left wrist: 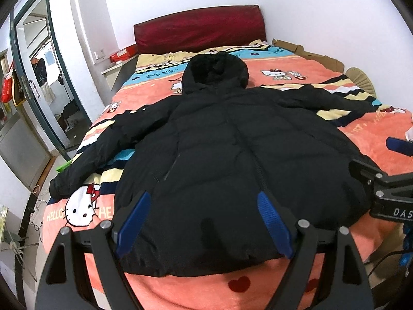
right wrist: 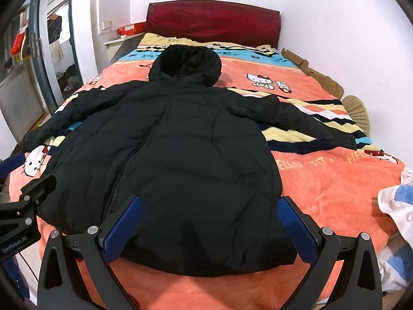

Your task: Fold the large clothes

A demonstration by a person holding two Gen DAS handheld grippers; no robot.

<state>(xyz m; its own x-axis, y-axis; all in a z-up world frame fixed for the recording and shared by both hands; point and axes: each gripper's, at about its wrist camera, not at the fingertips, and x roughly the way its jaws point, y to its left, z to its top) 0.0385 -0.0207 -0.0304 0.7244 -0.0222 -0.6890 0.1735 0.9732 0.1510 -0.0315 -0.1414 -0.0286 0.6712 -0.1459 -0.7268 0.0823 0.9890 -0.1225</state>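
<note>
A black hooded puffer jacket (left wrist: 232, 142) (right wrist: 180, 142) lies flat on the bed, zipper side up, hood towards the headboard and both sleeves spread out sideways. My left gripper (left wrist: 204, 201) hovers open above the hem's left part, blue fingers (left wrist: 134, 222) wide apart and holding nothing. My right gripper (right wrist: 209, 206) is open too, over the hem's right part, its blue pads (right wrist: 296, 230) straddling the jacket's edge. Each gripper shows at the side of the other's view: the right one (left wrist: 387, 188), the left one (right wrist: 23, 206).
The bed carries an orange cartoon-cat blanket (left wrist: 258, 284) (right wrist: 335, 180) and a dark red headboard (left wrist: 198, 29). Flattened cardboard (right wrist: 315, 75) and a woven fan (right wrist: 358, 113) lie along the right wall. White and blue cloth (right wrist: 397, 206) sits at the bed's right corner. A doorway (left wrist: 38, 77) opens on the left.
</note>
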